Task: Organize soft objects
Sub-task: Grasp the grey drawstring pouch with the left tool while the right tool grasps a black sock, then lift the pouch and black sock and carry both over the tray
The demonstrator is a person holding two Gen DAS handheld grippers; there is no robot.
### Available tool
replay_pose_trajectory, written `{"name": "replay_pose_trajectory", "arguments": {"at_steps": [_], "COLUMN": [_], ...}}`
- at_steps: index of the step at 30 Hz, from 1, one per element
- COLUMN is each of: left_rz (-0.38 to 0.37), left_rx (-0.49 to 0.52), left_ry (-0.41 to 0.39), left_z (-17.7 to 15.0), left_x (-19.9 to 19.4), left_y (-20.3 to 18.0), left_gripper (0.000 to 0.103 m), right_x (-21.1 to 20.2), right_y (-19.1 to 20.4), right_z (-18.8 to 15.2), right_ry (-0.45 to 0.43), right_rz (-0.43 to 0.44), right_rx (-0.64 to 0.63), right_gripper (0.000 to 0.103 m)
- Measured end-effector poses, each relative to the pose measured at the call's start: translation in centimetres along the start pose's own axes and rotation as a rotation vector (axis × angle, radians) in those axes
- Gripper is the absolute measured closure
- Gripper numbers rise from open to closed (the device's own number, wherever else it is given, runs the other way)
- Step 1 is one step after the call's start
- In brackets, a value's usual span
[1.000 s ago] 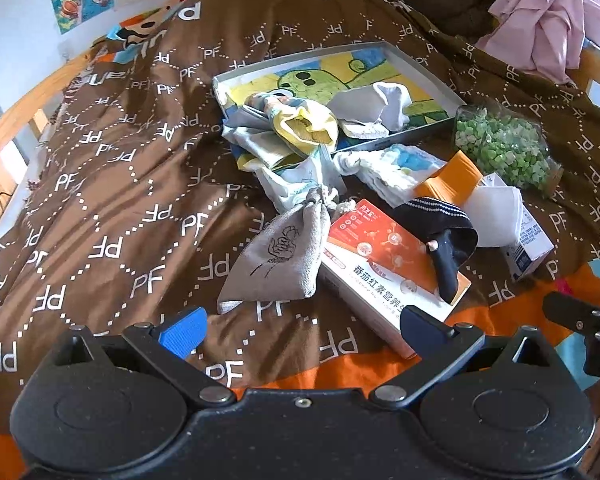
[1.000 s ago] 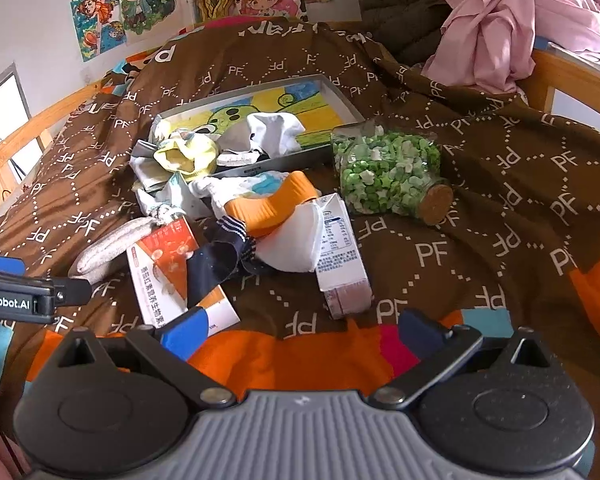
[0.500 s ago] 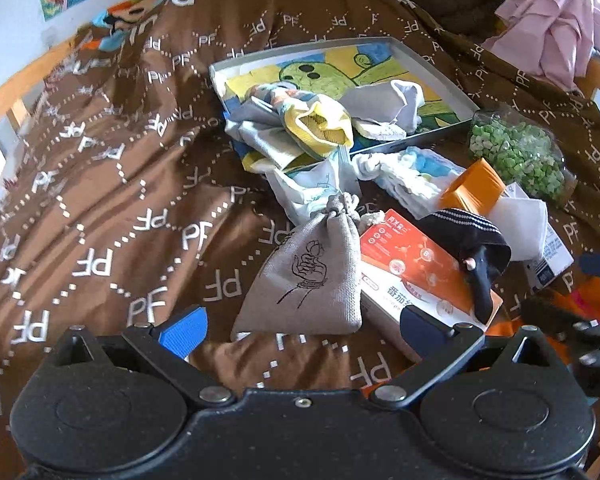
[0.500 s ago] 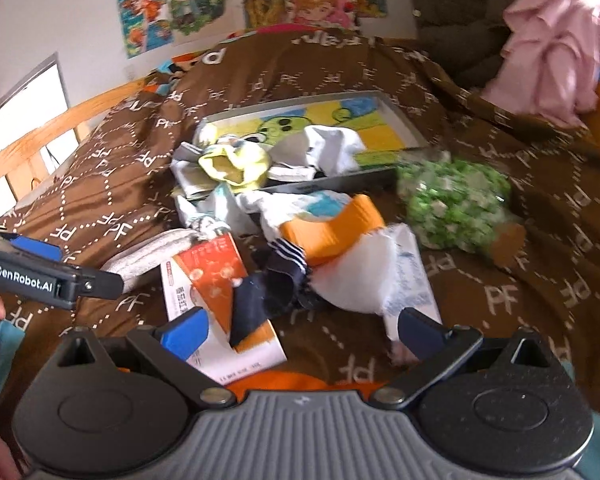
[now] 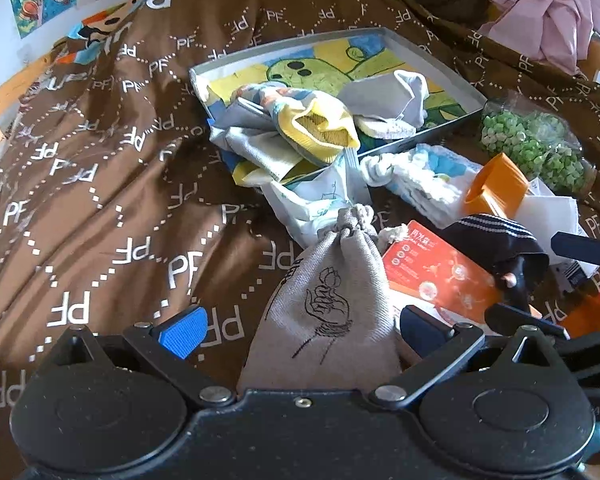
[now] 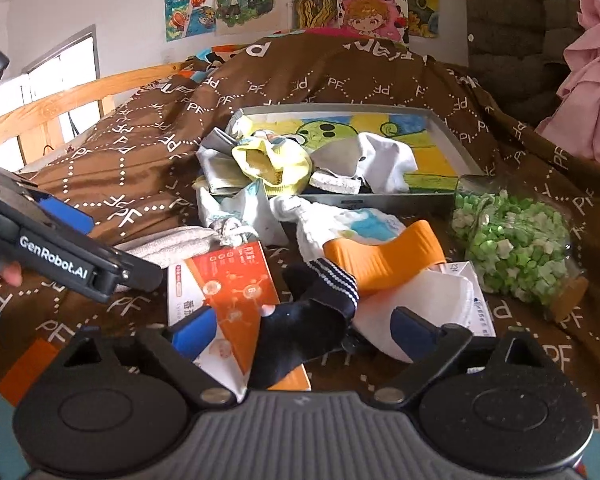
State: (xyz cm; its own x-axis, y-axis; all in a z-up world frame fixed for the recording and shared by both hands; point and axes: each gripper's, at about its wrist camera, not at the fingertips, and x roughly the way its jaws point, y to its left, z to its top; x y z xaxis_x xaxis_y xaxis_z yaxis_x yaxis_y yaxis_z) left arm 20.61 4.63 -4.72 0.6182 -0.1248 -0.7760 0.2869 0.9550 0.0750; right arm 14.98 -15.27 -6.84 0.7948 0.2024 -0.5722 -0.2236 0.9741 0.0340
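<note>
Both tools have closed in — left tool (image 5: pixel 300 328) straddling pouch (image 5: pixel 328 304), right tool (image 6: pixel 300 332) straddling sock (image 6: pixel 304 328).

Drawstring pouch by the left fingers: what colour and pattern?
Grey-beige drawstring pouch with a black line drawing; clearest in the left wrist view.

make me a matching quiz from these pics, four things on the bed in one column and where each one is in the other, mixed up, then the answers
Things:
1. grey pouch
2. navy sock
3. yellow sock
4. jar of green bits

Places:
A. lying on its side on the blanket, right of the tray
B. in the tray's near left corner
C. between the open left tongs
D. between the open right tongs, over the orange box

Pairs: 1-C, 2-D, 3-B, 4-A
</note>
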Motion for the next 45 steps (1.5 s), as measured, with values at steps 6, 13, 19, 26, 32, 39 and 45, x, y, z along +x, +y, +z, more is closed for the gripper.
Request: {"name": "replay_pose_trajectory", "arguments": {"at_steps": [6,13,19,26,32,39,45], "left_rz": [-0.068,-0.142,-0.132,-0.061,-0.044,-0.032,-0.026], "left_rx": [-0.089,-0.148,-0.167,-0.207,-0.243,-0.264,-0.246], "left_ry": [0.057,0.045,0.043,0.054,0.060,0.046,0.041], "left_z": [-0.4,-0.5,-0.6,-0.3,-0.2,-0.3,-0.5], "left_x": [1.5,1.5,1.3,1.1,1.3,1.1,0.9], "left_y": [1.3,1.9,1.9,1.7,1.2,1.0,0.6], "left_gripper": [0.012,0.027,0.035,0.054,0.060,0.067,0.073], "right_x": [0.7,0.4,0.0,0.8,1.2,1.5,1.6], "right_y": [-0.2,-0.6,-1.7,-2.4,-2.6,-3.1,-2.9], "right_z": [0.1,0.5,0.4,-0.5,-0.6,-0.5,-0.4], "right_ry": [0.011,-0.006,-0.008,0.042,0.052,0.049,0.042], "right_rz": [0.011,0.026,0.033,0.100,0.143,0.164,0.165], "right_rx": [0.021,0.068,0.142,0.203,0.231,0.283,0.280], "right_gripper": [0.019,0.030,0.043,0.051,0.052,0.061,0.070]}}
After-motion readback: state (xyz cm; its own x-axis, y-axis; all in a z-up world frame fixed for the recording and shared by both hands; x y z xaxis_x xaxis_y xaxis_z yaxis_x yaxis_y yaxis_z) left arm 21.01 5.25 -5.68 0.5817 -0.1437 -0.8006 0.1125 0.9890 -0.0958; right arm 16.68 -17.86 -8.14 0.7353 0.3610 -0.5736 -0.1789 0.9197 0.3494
